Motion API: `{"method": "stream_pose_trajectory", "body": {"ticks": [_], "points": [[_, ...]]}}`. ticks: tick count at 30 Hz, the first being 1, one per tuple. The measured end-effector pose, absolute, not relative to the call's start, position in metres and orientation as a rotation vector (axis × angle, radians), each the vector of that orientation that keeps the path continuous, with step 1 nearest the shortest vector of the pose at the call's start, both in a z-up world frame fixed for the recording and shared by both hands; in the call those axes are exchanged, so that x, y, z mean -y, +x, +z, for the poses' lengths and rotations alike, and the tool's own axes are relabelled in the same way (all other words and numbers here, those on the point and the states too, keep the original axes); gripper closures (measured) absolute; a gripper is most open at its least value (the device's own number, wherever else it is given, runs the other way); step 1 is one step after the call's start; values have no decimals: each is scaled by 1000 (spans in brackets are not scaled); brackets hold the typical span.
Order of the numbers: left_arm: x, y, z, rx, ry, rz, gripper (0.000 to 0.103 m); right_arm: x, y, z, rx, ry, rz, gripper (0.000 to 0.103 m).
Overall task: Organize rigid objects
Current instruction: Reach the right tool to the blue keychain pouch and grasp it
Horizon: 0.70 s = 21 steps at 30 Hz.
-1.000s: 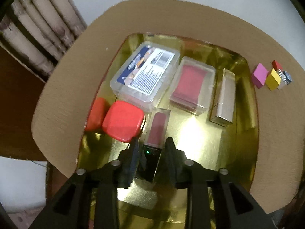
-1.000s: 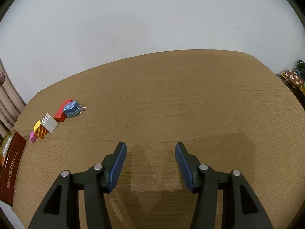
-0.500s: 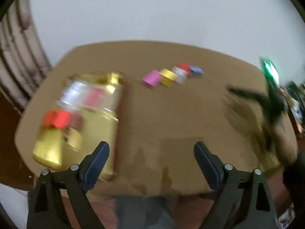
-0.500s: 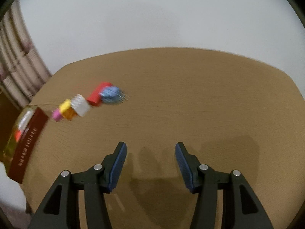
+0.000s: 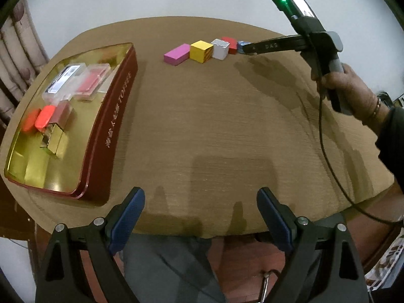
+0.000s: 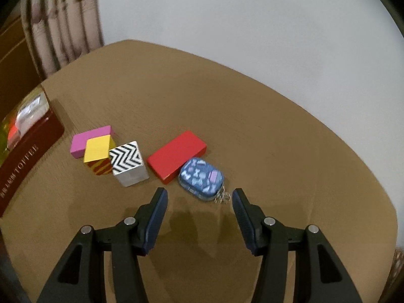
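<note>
Blocks [image 6: 126, 159] in row right of tin [image 5: 108, 126].

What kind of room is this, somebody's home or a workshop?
Most likely a home room. A round wooden table stands by a plain wall, patterned curtains hang at the side, and a toffee tin holds small household boxes, not tools.

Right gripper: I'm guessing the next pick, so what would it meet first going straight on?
Probably the blue pouch, just beyond the open right gripper; depth is unclear.
</note>
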<state>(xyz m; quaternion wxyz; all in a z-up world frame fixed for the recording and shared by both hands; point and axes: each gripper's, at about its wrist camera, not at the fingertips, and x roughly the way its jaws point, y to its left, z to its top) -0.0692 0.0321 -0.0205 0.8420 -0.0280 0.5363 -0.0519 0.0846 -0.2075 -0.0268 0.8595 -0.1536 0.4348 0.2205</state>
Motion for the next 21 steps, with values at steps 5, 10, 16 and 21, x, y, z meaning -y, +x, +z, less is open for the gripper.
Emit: {"method": "stream_pose_trajectory", "body": {"ticks": [5,10,16,21], "points": [[-37,-64,-30,-1165,-78,-109,15,206,110,-27,-946,-361,544,48],[-36,-60,-40,-1208,-100,-123,15,191,118,-32,-986,-495,639,48],[-36,-52,-45,-1225,-106,-113,15,180,129,-41,-1059,-588,724,49],[-34,-50,-48,-1235,-98,-104,15,161,140,-43,-1092,-615,757,64]]}}
